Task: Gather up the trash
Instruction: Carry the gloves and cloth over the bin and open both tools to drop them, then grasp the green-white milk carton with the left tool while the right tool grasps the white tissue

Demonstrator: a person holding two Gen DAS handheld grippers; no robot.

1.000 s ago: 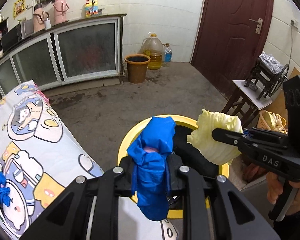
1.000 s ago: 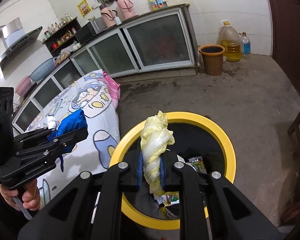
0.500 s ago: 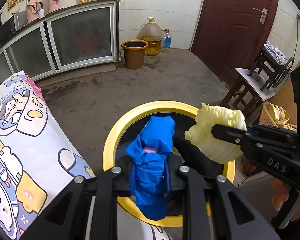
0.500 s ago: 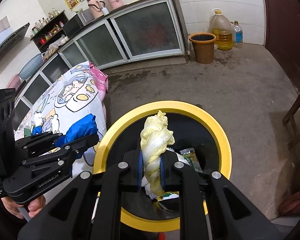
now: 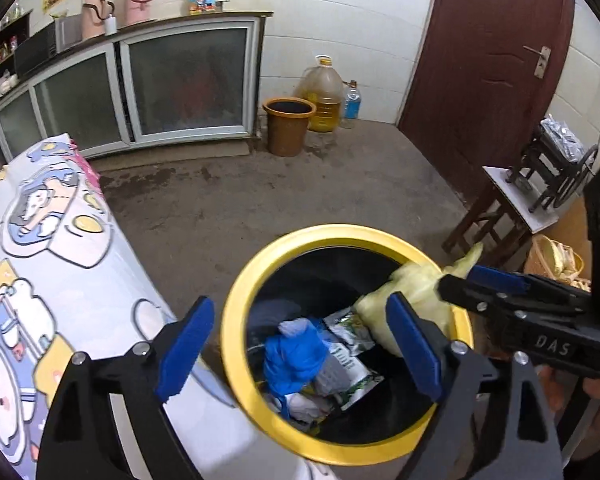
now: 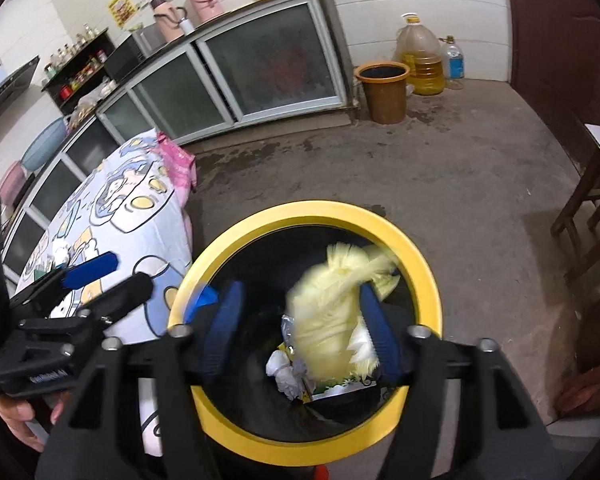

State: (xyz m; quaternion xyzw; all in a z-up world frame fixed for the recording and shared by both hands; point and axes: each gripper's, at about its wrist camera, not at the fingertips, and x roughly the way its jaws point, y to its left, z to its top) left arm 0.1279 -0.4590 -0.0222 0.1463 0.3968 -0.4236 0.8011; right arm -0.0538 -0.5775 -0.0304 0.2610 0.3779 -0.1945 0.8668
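both tools [image 5: 300,344] [image 6: 300,330] gape over the bin [image 5: 236,320], the limp, light cabbage [image 6: 328,312] and soft glove [image 5: 294,358] falling free, best pinched mid-bunch.

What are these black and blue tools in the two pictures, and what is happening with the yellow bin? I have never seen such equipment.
No robot here: a person holds one hand-held gripper in each hand, and each carries a wide-angle camera looking along its two fingers. So one picture is taken from the left hand-held gripper, the other from the right hand-held gripper. Both hang over a yellow-rimmed bin standing beside a table with a cartoon tablecloth. The left one is open and empty; a blue glove lies in the bin on wrappers. The right one is open too, and a pale cabbage leaf, blurred, sits between its fingers above the bin, apparently falling in.
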